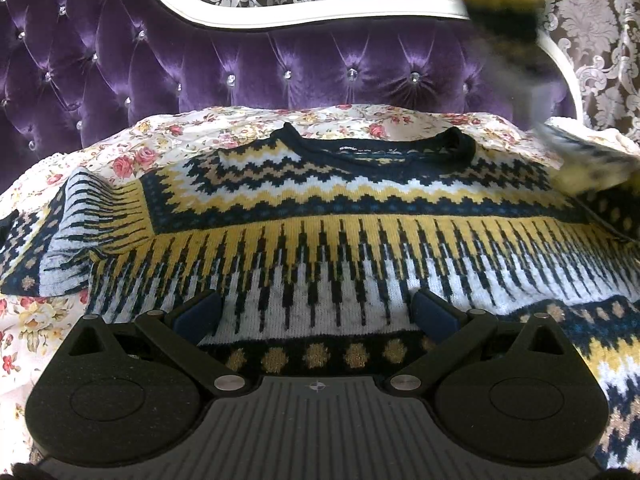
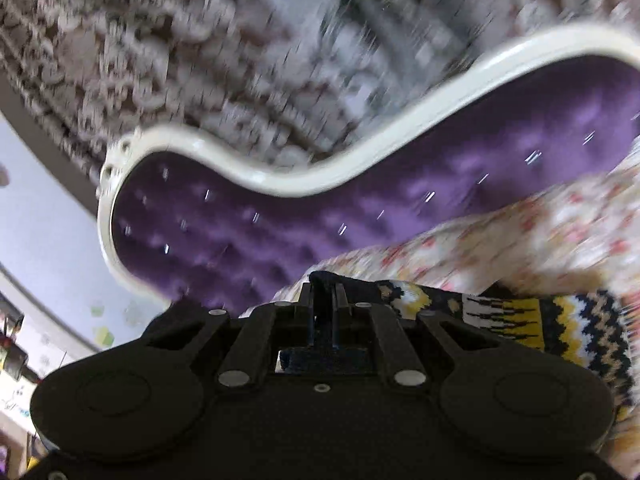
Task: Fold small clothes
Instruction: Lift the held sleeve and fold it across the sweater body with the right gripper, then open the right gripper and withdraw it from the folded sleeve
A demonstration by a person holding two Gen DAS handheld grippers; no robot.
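A patterned knit sweater point(image 1: 320, 216) (navy, yellow and white) is spread flat on a floral bedspread point(image 1: 132, 148), its neckline point(image 1: 376, 148) turned toward the far purple tufted headboard point(image 1: 280, 68). The left gripper point(image 1: 316, 312) is held over the sweater's near hem with its jaws wide apart and nothing between them. In the right wrist view, the right gripper point(image 2: 323, 300) is seen clamped on a dark edge of the sweater, with the sleeve point(image 2: 540, 324) trailing off to the right. The view there is heavily blurred. Damask wallpaper point(image 1: 592, 20) is seen behind the headboard.
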